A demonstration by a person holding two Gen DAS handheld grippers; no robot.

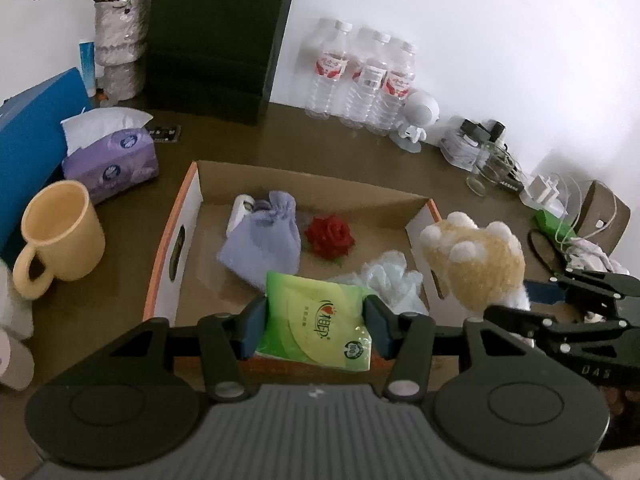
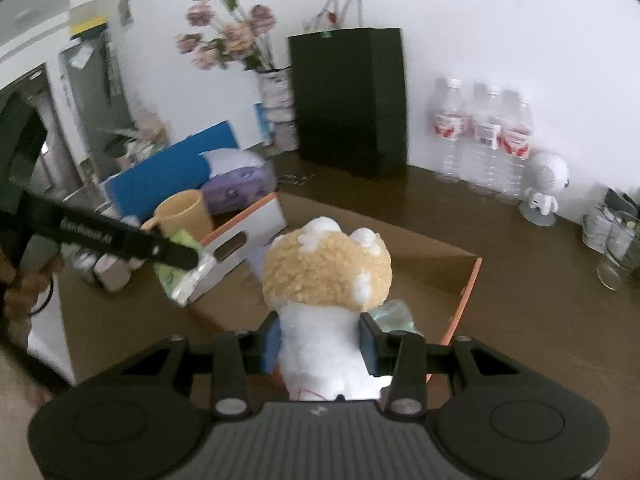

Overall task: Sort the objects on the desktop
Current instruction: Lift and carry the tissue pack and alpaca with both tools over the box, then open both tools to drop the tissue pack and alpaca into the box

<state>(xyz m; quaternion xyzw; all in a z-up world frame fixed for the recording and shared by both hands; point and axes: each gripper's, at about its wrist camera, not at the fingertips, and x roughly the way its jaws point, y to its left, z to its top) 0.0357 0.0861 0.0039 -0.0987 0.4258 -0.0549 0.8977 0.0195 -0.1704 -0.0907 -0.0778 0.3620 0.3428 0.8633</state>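
The left gripper (image 1: 316, 322) is closed on a flat green plastic pack of tissues (image 1: 316, 320); its two blue pads press the pack from both sides, and the pack hangs over the near end of the shallow cardboard tray with orange edge (image 1: 188, 220). I think it is held above the near wall so that it can go down into the tray without touching it.

The right gripper (image 2: 320, 340) is closed on the white lower part of a fluffy beige and white plush paw (image 2: 326, 268), with the beige head pointing forward, over the right side of the same tray. Holding the narrow part seems sensible, because the thick head would not fit between the pads.

Inside the tray lie a lilac cloth drawstring pouch (image 1: 264, 240), a red fabric rose (image 1: 330, 238) and pale blue thin gloves (image 1: 390, 280). Bare floor shows at the far side and near the left wall; the near right part is crowded.

Outside, a cream yellow plastic mug (image 1: 60, 236) stands near the tray's left wall, and a row of clear water bottles (image 1: 360, 76) stands well apart at the back. The two tools are close to each other, so they could collide if both go down together.
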